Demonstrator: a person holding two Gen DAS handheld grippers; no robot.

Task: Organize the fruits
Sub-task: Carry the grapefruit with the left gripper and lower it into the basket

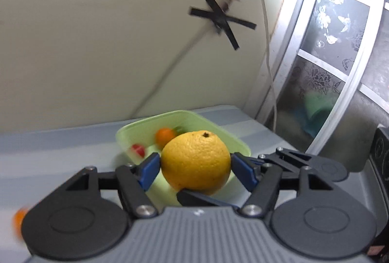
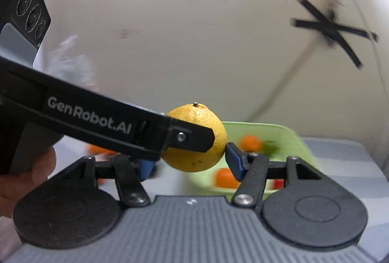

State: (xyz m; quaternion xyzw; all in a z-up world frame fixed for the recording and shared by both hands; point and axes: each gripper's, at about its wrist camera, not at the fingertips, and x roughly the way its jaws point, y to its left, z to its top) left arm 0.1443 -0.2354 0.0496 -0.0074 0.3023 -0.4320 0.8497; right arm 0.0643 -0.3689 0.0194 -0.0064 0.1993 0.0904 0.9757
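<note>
An orange (image 1: 196, 162) is clamped between the blue pads (image 1: 148, 170) of the left gripper (image 1: 196, 169), held above the near edge of a green tub (image 1: 233, 139). "GenRobot.AI" is read on its arm from the right wrist view. The right gripper (image 2: 188, 162) is spread wide, nothing held. Small fruits (image 1: 165, 136) lie in the tub.

Black tape (image 1: 222, 17) crosses the cream wall (image 1: 97, 32). A white cord (image 1: 267, 49) hangs beside a patterned glass door (image 1: 325, 49).

L hand-held gripper (image 1: 195, 167) gripping, R hand-held gripper (image 2: 189, 162) agape
</note>
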